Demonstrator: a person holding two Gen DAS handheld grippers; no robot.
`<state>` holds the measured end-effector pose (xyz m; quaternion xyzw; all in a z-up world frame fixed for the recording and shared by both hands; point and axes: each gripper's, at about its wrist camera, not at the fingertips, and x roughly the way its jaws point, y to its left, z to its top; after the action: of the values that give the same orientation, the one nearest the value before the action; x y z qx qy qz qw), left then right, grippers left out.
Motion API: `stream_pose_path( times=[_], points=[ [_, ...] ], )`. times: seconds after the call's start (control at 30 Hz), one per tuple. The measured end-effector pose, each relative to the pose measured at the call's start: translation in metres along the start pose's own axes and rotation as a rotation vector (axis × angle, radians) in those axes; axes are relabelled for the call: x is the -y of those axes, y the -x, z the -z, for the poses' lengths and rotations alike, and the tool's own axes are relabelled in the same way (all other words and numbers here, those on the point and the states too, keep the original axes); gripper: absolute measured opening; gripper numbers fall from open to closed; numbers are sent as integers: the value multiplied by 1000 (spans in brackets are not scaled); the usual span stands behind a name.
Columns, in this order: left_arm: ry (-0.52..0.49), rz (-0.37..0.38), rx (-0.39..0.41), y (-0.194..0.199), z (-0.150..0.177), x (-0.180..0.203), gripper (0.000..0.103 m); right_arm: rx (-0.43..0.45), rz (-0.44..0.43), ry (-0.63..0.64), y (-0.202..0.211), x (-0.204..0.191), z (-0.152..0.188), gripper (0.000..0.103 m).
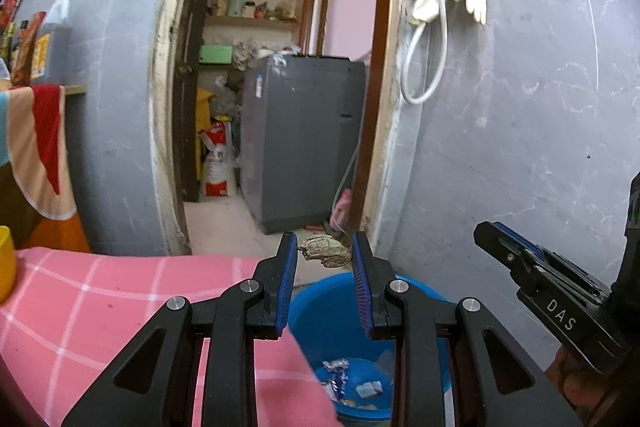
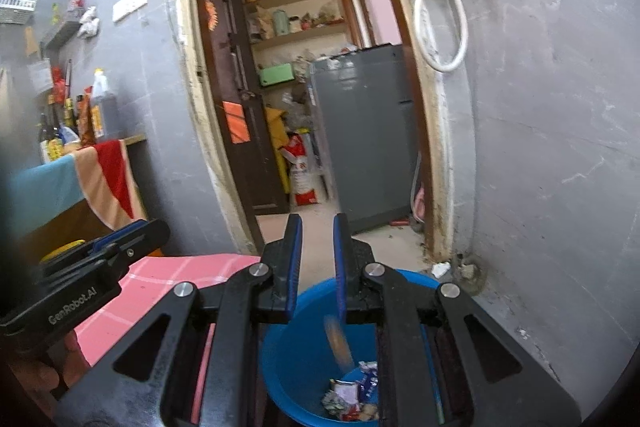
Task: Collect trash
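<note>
My left gripper [image 1: 325,251] is shut on a crumpled brown wad of trash [image 1: 325,251] held at its fingertips, above the blue bucket [image 1: 320,303]. The bucket holds several wrappers [image 1: 352,383]. My right gripper [image 2: 317,227] is open and empty above the same bucket [image 2: 296,347]. A blurred brown piece [image 2: 338,343] is in mid-air inside the bucket, falling below the right fingers. Wrappers [image 2: 356,395] lie at the bucket's bottom. The right gripper shows at the right of the left wrist view [image 1: 486,233].
A table with a pink checked cloth [image 1: 100,307] stands left of the bucket. A yellow cup [image 1: 6,263] sits at its left edge. A grey wall [image 1: 520,147] is on the right. A doorway ahead opens onto a grey washing machine [image 1: 304,139].
</note>
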<state>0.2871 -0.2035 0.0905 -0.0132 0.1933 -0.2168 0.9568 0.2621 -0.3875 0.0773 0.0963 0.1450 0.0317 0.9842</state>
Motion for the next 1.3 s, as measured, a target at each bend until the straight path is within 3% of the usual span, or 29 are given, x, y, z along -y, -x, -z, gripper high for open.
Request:
stream_pose_path(
  times=[0.33, 0.43, 0.5, 0.83, 0.97, 1.27, 1.3],
  points=[
    [31, 47, -149, -40, 8, 11, 24, -48, 37, -56, -4, 28, 4, 25],
    [35, 47, -188, -48, 10, 12, 30, -51, 45, -62, -4, 31, 4, 26],
    [42, 47, -189, -46, 13, 9, 38, -52, 50, -65, -3, 33, 5, 26],
    [82, 25, -184, -37, 14, -1, 50, -48, 61, -79, 0, 34, 4, 26],
    [97, 6, -150, -25, 12, -8, 61, -47, 62, -69, 1, 33, 5, 28],
    [92, -44, -107, -2, 6, -20, 71, -26, 67, -44, 6, 26, 6, 47],
    [92, -49, -105, 0, 6, -21, 75, -24, 67, -42, 6, 25, 6, 50]
  ],
)
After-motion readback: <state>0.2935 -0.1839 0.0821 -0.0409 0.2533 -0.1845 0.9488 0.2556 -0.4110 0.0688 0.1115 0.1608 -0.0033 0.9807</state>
